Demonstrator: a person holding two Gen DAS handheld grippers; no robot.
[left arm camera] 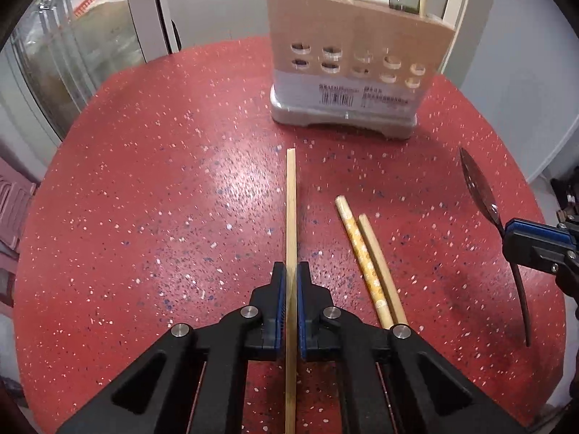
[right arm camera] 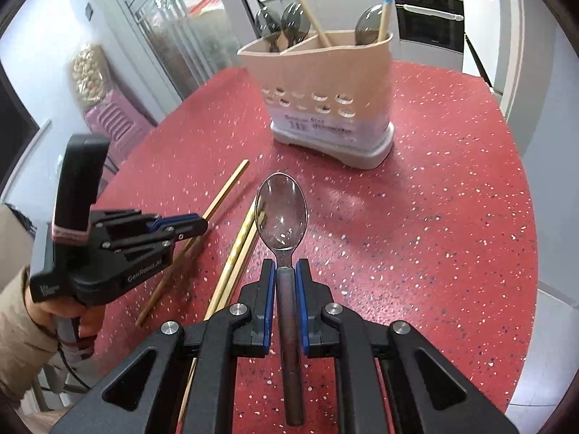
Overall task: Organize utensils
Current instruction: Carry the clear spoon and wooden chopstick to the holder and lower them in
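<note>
At 12 o'clock, the beige perforated plastic caddy (right arm camera: 325, 97) holds several utensils; your left gripper (left arm camera: 291, 275) fingers clamp a square bamboo chopstick (left arm camera: 291, 217), your right gripper (right arm camera: 286, 271) fingers a clear-bowled spoon (right arm camera: 281, 209); two round chopsticks (left arm camera: 369, 260) remain on the bench.

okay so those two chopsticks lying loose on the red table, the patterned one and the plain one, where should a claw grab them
Grip the patterned chopstick and plain chopstick together at mid-length, from straight above, jaws across their width. They lie flat and touching, nearly parallel, so one pinch could probably take both.
</note>
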